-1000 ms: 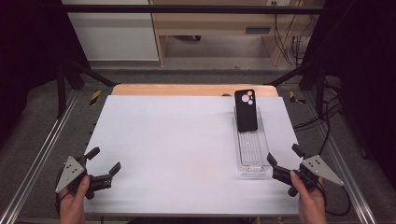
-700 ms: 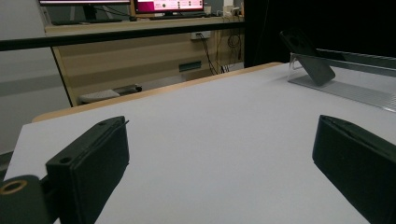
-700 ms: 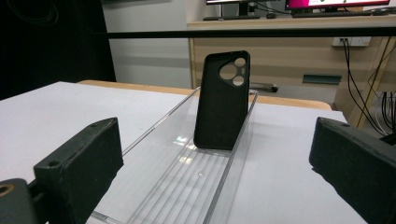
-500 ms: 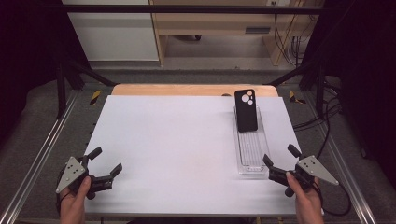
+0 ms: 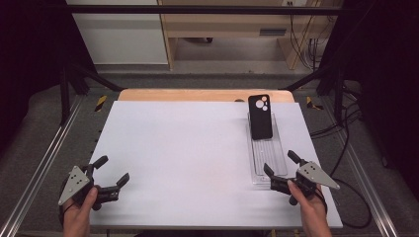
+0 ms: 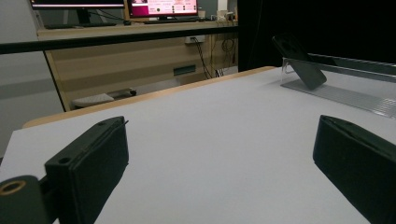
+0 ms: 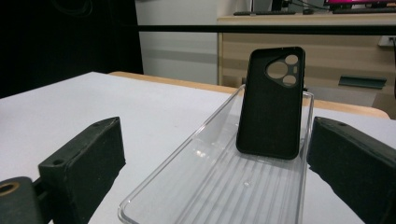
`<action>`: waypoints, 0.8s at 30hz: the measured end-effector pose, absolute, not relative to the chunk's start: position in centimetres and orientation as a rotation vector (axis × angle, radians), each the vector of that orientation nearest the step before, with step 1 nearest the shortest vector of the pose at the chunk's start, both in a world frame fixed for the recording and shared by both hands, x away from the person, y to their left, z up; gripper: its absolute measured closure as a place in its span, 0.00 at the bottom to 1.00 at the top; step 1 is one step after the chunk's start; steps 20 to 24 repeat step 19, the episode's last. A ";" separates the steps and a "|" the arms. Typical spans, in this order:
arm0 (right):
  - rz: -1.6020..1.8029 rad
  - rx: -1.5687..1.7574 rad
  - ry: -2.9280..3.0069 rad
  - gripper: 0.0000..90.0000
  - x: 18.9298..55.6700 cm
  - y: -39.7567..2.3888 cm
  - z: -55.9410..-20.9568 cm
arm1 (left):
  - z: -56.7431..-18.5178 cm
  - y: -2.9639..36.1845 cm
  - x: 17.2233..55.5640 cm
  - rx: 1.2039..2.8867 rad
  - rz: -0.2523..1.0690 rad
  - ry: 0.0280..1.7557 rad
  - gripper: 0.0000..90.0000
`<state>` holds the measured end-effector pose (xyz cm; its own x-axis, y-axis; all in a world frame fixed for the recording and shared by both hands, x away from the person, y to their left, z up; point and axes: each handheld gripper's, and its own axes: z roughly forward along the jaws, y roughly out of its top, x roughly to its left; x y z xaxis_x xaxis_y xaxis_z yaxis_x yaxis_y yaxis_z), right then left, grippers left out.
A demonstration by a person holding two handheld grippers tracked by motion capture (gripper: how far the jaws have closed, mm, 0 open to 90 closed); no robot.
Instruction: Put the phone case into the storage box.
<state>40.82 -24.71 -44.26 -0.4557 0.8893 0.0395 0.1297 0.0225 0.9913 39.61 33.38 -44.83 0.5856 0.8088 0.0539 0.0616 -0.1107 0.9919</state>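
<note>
Two grippers sit at the near edge of your table (image 5: 197, 143), both with jaws spread wide and nothing between them. Your right gripper (image 5: 284, 170) is at the near end of the clear tray (image 5: 269, 163), its jaws straddling that end; in the right gripper view the tray (image 7: 224, 186) runs away between them. Leaning up at the tray's far end is the black phone case (image 5: 260, 116), camera cutouts at the top, its foot resting inside the tray (image 7: 272, 109). Your left gripper (image 5: 111, 173) is at the near left corner, well apart from the tray, over bare white surface. From there the case (image 6: 299, 60) shows far off to the right.
</note>
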 end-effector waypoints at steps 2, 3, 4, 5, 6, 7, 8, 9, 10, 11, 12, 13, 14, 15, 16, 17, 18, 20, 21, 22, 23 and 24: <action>1.508 1.051 1.647 0.05 40.8 -24.7 -44.1 | -44.8 33.3 39.6 1.571 0.745 0.753 0.04; 1.508 1.051 1.647 0.05 40.8 -24.7 -44.1 | -44.8 33.3 39.6 1.571 0.744 0.753 0.04; 1.516 1.052 1.631 0.05 40.9 -24.7 -44.0 | -44.9 33.2 39.7 1.573 0.734 0.755 0.04; 1.516 1.052 1.631 0.05 40.9 -24.7 -44.0 | -44.9 33.2 39.7 1.573 0.734 0.755 0.04; 1.514 1.050 1.615 0.05 41.0 -24.7 -43.9 | -44.9 33.1 39.7 1.578 0.729 0.759 0.04; 1.514 1.050 1.615 0.05 41.0 -24.7 -43.9 | -44.9 33.0 39.7 1.580 0.729 0.757 0.04; 1.526 1.055 1.596 0.05 41.2 -24.6 -43.8 | -44.9 32.9 39.7 1.584 0.730 0.750 0.04; 1.526 1.055 1.596 0.05 41.2 -24.6 -43.8 | -44.9 32.9 39.7 1.584 0.729 0.747 0.04; 1.528 1.053 1.592 0.05 41.2 -24.6 -43.8 | -44.9 32.8 39.7 1.582 0.726 0.743 0.04; 1.517 1.048 1.592 0.05 41.3 -24.4 -43.8 | -44.9 32.8 39.7 1.581 0.723 0.741 0.04; 1.514 1.046 1.595 0.05 41.3 -24.4 -43.9 | -44.9 32.7 39.8 1.580 0.720 0.741 0.04; 1.508 1.043 1.600 0.04 41.3 -24.3 -44.0 | -44.9 32.6 39.8 1.580 0.716 0.737 0.04; 1.508 1.043 1.600 0.04 41.3 -24.3 -44.0 | -44.9 32.6 39.8 1.580 0.716 0.737 0.04; 1.505 1.046 1.603 0.04 41.3 -24.3 -44.0 | -44.9 32.6 39.8 1.579 0.718 0.741 0.04; 1.504 1.051 1.599 0.04 41.2 -24.4 -44.1 | -44.9 32.5 39.8 1.577 0.721 0.746 0.03; 1.504 1.051 1.599 0.04 41.2 -24.4 -44.1 | -44.8 32.5 39.8 1.575 0.724 0.752 0.03; 1.505 1.053 1.594 0.04 41.2 -24.5 -44.1 | -44.8 32.5 39.9 1.572 0.726 0.760 0.03; 1.508 1.059 1.589 0.04 41.1 -24.6 -44.2 | -44.9 32.5 39.9 1.573 0.724 0.762 0.03; 1.508 1.059 1.589 0.04 41.1 -24.6 -44.2 | -44.9 32.5 39.9 1.573 0.724 0.762 0.03; 1.508 1.059 1.589 0.04 41.1 -24.6 -44.2 | -44.9 32.5 39.9 1.573 0.724 0.762 0.03; 1.508 1.059 1.589 0.04 41.1 -24.6 -44.2 | -44.9 32.5 39.9 1.573 0.724 0.762 0.03; 1.508 1.059 1.589 0.04 41.1 -24.6 -44.2 | -44.9 32.5 39.9 1.573 0.724 0.762 0.03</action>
